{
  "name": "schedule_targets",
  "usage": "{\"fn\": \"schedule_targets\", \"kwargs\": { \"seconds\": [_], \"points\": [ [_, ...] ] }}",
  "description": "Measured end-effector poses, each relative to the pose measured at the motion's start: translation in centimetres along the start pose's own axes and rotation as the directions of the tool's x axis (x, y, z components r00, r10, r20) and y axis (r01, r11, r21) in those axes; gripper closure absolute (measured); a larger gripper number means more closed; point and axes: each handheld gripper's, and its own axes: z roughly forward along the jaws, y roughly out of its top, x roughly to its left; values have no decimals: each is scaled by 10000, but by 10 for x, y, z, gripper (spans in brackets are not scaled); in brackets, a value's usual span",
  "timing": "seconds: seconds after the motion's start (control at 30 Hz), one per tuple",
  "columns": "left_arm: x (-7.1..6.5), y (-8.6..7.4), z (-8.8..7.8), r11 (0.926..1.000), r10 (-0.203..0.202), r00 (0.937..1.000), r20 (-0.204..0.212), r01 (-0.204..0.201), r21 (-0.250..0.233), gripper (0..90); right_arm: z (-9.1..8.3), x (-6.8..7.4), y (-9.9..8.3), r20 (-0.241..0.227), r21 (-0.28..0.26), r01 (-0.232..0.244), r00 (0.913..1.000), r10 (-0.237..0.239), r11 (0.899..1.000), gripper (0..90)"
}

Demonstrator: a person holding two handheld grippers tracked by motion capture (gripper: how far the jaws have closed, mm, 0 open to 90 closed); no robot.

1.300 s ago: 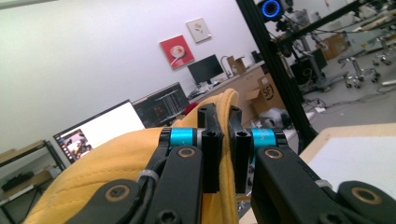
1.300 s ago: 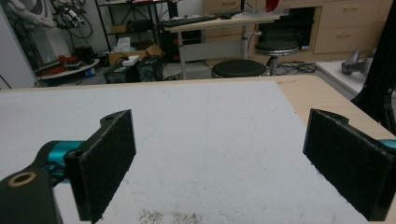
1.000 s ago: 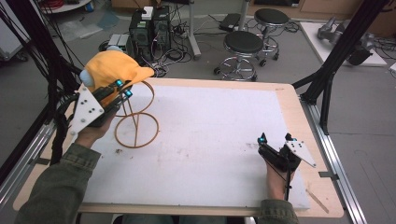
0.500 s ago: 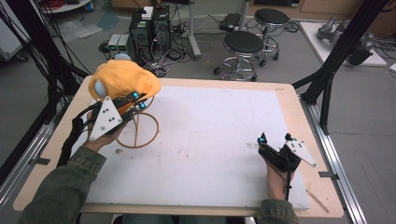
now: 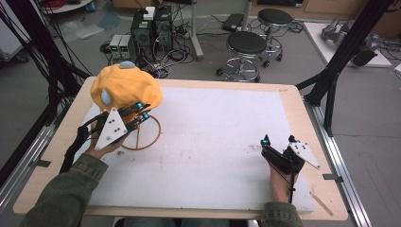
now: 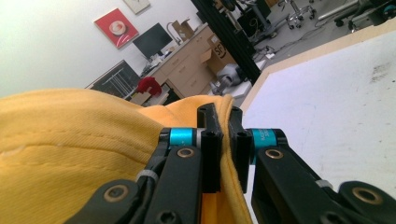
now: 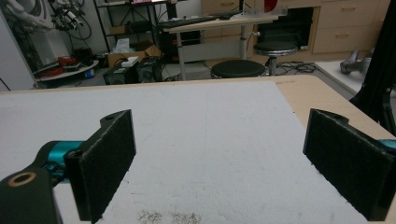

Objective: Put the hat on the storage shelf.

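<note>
Jaws of the right gripper [image 5: 276, 140] at lower right stand wide apart over bare white tabletop [image 5: 222, 137], grasping nothing. Farther off, at upper left, the left gripper [image 5: 142, 110] is clamped on the yellow cap [image 5: 124, 87], above a wooden ring stand [image 5: 140, 136].

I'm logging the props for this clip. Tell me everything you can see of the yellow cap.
The yellow cap is soft, woven-looking fabric with stitched seams, a pale blue button on its crown and a pale blue patch on one side. It sits over the top of a wire stand at the table's far left. The left hand-held gripper is shut on its edge.
</note>
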Motion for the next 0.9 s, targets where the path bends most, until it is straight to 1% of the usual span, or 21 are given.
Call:
{"fn": "schedule_targets", "kwargs": {
  "seconds": [0.13, 0.2, 0.27, 0.33, 0.47, 0.6, 0.7, 0.77, 0.9],
  "points": [
    [-2, -3, -1, 9998, -164, 9998, -95, 163, -120, 861, 0, 0, 0, 10, -18, 21, 10000, -21, 10000, 83],
    [-4, -5, -1, 9994, -317, 9995, 5, 317, -126, 861, 0, 0, 0, 19, 8, 46, 10000, -46, 10000, 83],
    [-7, -8, -1, 9992, -407, 9991, 102, 408, -58, 861, 0, 0, 0, 11, -22, 21, 10000, -21, 10000, 83],
    [-9, -10, 0, 9994, -333, 9994, 128, 332, 111, 860, 0, 0, 0, 18, -23, 15, 10000, -15, 10000, 83],
    [-9, -13, 0, 9989, -378, 9990, 240, 372, 276, 848, 0, 0, 0, 2, 15, 42, 10000, -42, 10000, 82],
    [-10, -13, 1, 9988, -337, 9988, 361, 324, 369, 794, 0, 0, 0, -1, -28, 41, 10000, -41, 10000, 83],
    [-11, -12, 2, 9989, -325, 9987, 381, 312, 352, 697, 0, 0, 0, -7, -18, 20, 10000, -20, 10000, 83],
    [-13, -11, 2, 9991, -221, 9992, 348, 208, 368, 619, 0, 0, 0, -13, 3, 15, 10000, -15, 10000, 83],
    [-17, -8, 2, 9995, -138, 9994, 318, 129, 283, 540, 0, -1, 0, -15, -27, 37, 10000, -37, 10000, 83]
  ]
}}
